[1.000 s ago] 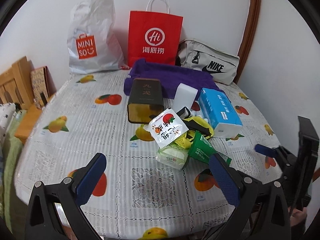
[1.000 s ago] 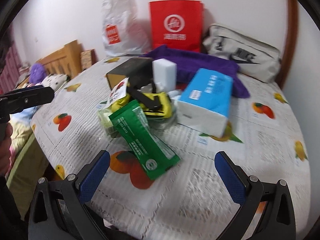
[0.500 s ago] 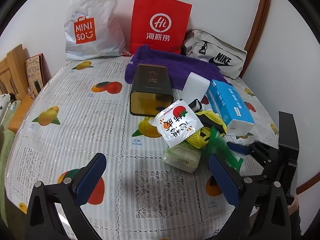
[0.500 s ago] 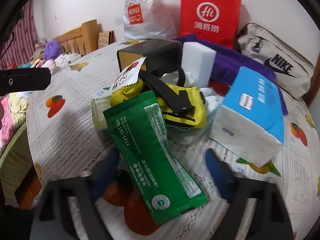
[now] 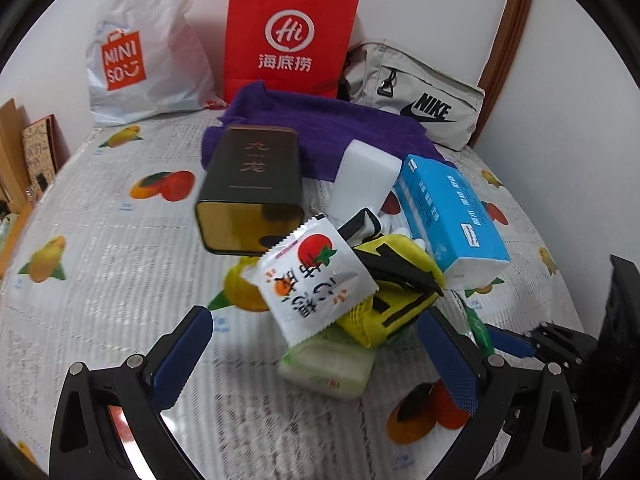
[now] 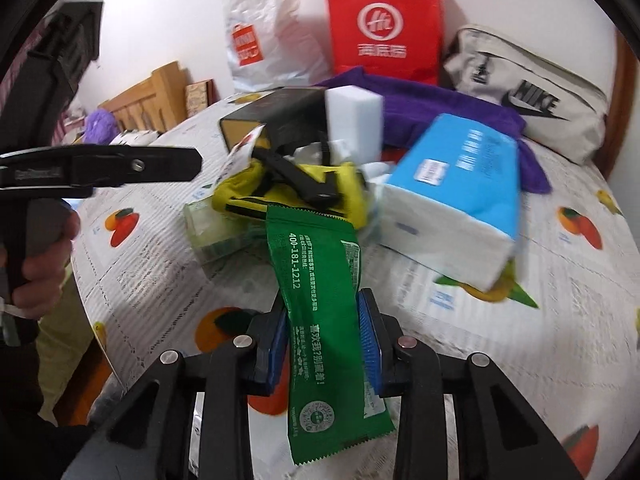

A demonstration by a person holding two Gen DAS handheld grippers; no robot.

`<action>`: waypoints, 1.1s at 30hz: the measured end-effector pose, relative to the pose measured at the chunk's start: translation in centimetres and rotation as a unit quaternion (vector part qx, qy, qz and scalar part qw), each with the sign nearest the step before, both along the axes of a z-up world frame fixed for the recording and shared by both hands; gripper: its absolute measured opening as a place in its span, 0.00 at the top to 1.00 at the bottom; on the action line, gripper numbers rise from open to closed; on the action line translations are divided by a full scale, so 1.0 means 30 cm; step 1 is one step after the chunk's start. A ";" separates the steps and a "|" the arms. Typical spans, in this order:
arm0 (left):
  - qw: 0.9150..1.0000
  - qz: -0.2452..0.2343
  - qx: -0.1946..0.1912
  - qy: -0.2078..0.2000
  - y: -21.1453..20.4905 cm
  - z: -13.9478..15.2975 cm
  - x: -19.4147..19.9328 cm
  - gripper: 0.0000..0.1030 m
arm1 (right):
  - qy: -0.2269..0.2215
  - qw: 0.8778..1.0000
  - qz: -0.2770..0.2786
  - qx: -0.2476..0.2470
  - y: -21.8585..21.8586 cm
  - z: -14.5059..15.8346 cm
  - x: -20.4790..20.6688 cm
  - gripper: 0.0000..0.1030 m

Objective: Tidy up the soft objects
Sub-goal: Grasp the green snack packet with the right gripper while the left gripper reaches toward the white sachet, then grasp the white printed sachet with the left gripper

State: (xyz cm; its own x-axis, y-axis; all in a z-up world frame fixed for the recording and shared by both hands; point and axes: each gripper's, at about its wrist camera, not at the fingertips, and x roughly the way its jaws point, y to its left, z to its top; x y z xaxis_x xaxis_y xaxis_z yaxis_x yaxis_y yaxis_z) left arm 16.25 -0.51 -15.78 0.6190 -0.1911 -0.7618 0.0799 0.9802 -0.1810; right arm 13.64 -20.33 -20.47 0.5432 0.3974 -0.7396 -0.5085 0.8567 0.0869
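A pile of soft goods lies on the fruit-print table (image 5: pixel 100 260). It holds a white tomato snack packet (image 5: pixel 316 280), a pale green pack (image 5: pixel 328 368), a yellow pouch (image 5: pixel 400 280), a blue tissue pack (image 5: pixel 452 212) and a white sponge block (image 5: pixel 368 176). My left gripper (image 5: pixel 314 320) is open, its fingers either side of the snack packet's near edge without touching. In the right wrist view my right gripper (image 6: pixel 324 320) is closing, its blue pads against both long edges of a green packet (image 6: pixel 320 300). The left gripper (image 6: pixel 192 166) shows there at the left.
A dark tin (image 5: pixel 252 184) lies on its side behind the pile, before a purple towel (image 5: pixel 320 128). A white Miniso bag (image 5: pixel 132 48), a red paper bag (image 5: pixel 288 36) and a grey Nike bag (image 5: pixel 420 100) stand at the wall. A wooden bed frame (image 6: pixel 152 100) is left.
The right jaws came in from wide open onto the green packet. My left gripper moved forward and down, so the pile sits closer between its fingers.
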 end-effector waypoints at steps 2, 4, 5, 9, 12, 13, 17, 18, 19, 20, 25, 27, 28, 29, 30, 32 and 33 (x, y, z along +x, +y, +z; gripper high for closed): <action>1.000 -0.001 -0.001 0.007 -0.005 -0.016 0.025 0.00 | 0.002 1.000 -0.007 -0.013 -0.010 -0.010 0.003 0.68; 1.000 0.002 -0.008 0.012 0.000 -0.028 0.047 0.00 | 0.006 1.000 -0.015 -0.017 -0.022 -0.018 0.009 0.68; 1.000 0.005 -0.015 0.014 0.005 -0.034 0.059 0.00 | 0.009 1.000 -0.019 -0.014 -0.029 -0.018 0.010 0.69; 0.999 0.007 -0.029 0.029 0.020 -0.066 0.110 0.00 | 0.018 0.999 -0.026 0.002 -0.054 -0.014 0.018 0.69; 0.998 0.010 -0.043 0.036 0.034 -0.088 0.142 0.00 | 0.021 0.999 -0.024 -0.012 -0.050 -0.017 0.023 0.69; 0.998 0.008 -0.051 0.036 0.039 -0.093 0.147 0.00 | 0.021 0.999 -0.026 -0.018 -0.050 -0.018 0.026 0.69; 0.996 -0.001 -0.080 0.035 0.053 -0.104 0.162 0.14 | 0.030 0.999 -0.035 -0.018 -0.064 -0.024 0.050 0.69; 0.996 -0.005 -0.088 0.034 0.057 -0.103 0.163 0.21 | 0.031 0.999 -0.037 -0.018 -0.068 -0.026 0.055 0.69; 0.995 -0.007 -0.095 0.034 0.060 -0.102 0.162 0.25 | 0.032 0.999 -0.038 -0.018 -0.071 -0.027 0.059 0.69; 0.994 -0.008 -0.099 0.033 0.060 -0.098 0.158 0.31 | 0.033 0.998 -0.040 -0.019 -0.073 -0.027 0.064 0.69; 0.994 -0.016 -0.100 0.027 0.058 -0.080 0.143 0.47 | 0.037 0.998 -0.046 -0.019 -0.079 -0.031 0.072 0.69; 0.995 -0.014 -0.100 0.024 0.064 -0.071 0.131 0.51 | 0.037 0.998 -0.046 -0.019 -0.080 -0.030 0.067 0.69; 0.995 -0.012 -0.098 0.020 0.067 -0.064 0.123 0.53 | 0.036 0.998 -0.046 -0.019 -0.080 -0.027 0.062 0.69; 0.995 -0.009 -0.095 0.016 0.071 -0.054 0.115 0.55 | 0.035 0.998 -0.046 -0.019 -0.080 -0.024 0.056 0.69; 0.995 -0.007 -0.095 0.012 0.077 -0.043 0.107 0.59 | 0.034 0.998 -0.046 -0.020 -0.080 -0.020 0.056 0.69; 0.996 -0.004 -0.094 0.006 0.089 -0.030 0.097 0.70 | 0.033 0.998 -0.050 -0.021 -0.082 -0.015 0.051 0.69; 0.996 -0.003 -0.092 0.006 0.093 -0.027 0.096 0.74 | 0.034 0.998 -0.052 -0.021 -0.083 -0.014 0.052 0.69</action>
